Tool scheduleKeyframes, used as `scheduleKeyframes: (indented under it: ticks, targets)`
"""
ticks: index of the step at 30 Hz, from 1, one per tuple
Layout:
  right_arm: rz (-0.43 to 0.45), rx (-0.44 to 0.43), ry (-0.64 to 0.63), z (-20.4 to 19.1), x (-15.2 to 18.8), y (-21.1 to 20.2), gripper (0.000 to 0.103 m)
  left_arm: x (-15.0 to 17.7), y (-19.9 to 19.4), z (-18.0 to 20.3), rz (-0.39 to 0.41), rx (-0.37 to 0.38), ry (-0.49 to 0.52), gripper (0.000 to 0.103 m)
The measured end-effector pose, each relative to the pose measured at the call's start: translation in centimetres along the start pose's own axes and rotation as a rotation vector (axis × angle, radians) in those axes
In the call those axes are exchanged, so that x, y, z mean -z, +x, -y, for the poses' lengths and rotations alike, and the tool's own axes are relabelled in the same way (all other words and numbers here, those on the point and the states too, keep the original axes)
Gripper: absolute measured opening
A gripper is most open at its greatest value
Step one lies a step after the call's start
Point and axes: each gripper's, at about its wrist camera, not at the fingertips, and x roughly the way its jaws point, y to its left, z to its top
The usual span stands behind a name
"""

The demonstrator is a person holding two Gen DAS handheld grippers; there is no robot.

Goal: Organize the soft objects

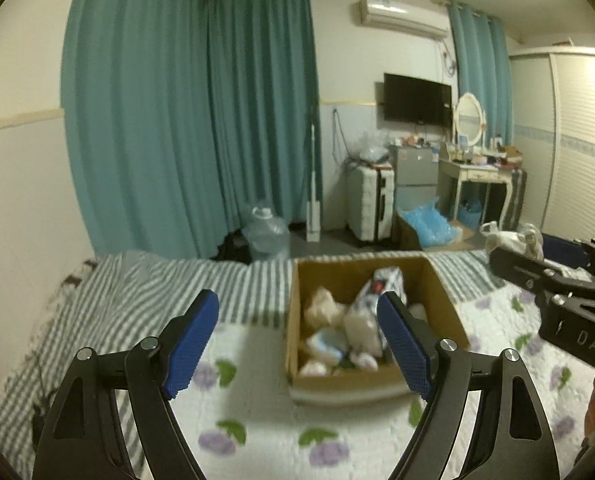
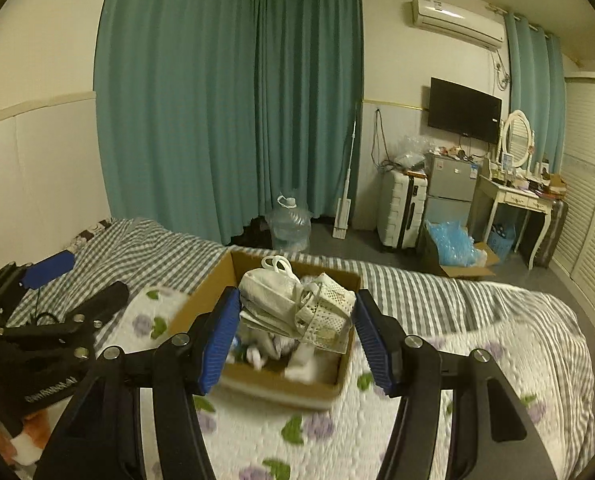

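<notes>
An open cardboard box (image 1: pixel 361 384) sits on the bed and holds several soft items, blurred here: pale bundles and a printed packet (image 1: pixel 381 284). My left gripper (image 1: pixel 297 308) hovers above and before the box, jaws wide apart with nothing between the blue pads. In the right wrist view my right gripper (image 2: pixel 297 312) is shut on a white bundle of cloth and mesh bags (image 2: pixel 273 292), lifted over the box (image 2: pixel 273 384). The left gripper (image 2: pixel 81 280) shows at the left there. The left wrist view catches the right gripper (image 1: pixel 529 248) with the white bundle (image 1: pixel 509 240) at far right.
A floral quilt (image 2: pixel 437 364) lies over a grey striped sheet (image 1: pixel 137 292). An orange and white plush (image 2: pixel 25 436) peeks in at lower left. Beyond the bed stand a water jug (image 2: pixel 289 228), a white suitcase (image 2: pixel 401 208), a small fridge (image 2: pixel 449 188), a dresser (image 2: pixel 517 200) and a carton of blue bags (image 2: pixel 453 248).
</notes>
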Motion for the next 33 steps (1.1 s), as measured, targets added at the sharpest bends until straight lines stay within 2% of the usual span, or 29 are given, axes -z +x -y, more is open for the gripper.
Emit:
scheduleKeyframes:
  ticks: [5,12,13,15,17,21,24,30,33]
  targets:
    - [-0.043,0.009,-0.017,0.3,-0.8,6.1,0.058,0.6,6.4,0.9,-0.052,0.023,0.027,0.083]
    - [-0.161,0.014,0.01,2.5,2.0,15.3,0.06,2.8,12.1,1.7,-0.11,0.011,0.08,0.083]
    - [-0.168,0.017,0.017,2.9,2.5,16.2,0.064,3.1,12.5,1.7,-0.114,0.01,0.077,0.083]
    - [-0.154,0.029,0.028,3.5,2.9,17.1,0.091,3.6,13.0,1.7,-0.114,0.017,0.078,0.083]
    - [-0.136,0.027,0.049,3.9,3.2,17.4,0.091,3.8,12.9,1.8,-0.111,0.027,0.081,0.083]
    - [-0.11,0.031,0.051,4.0,2.8,16.5,0.091,3.0,11.0,2.2,-0.094,0.02,0.095,0.083]
    - [-0.087,0.043,0.06,4.0,1.7,14.1,0.091,1.3,7.9,2.3,-0.056,0.019,0.081,0.083]
    - [0.014,0.072,0.062,4.1,-2.8,4.9,0.091,-3.6,-2.1,1.4,0.111,-0.019,0.066,0.083]
    - [0.083,0.074,0.055,3.6,-5.2,-0.9,0.097,-5.6,-7.6,0.6,0.207,-0.025,0.041,0.083]
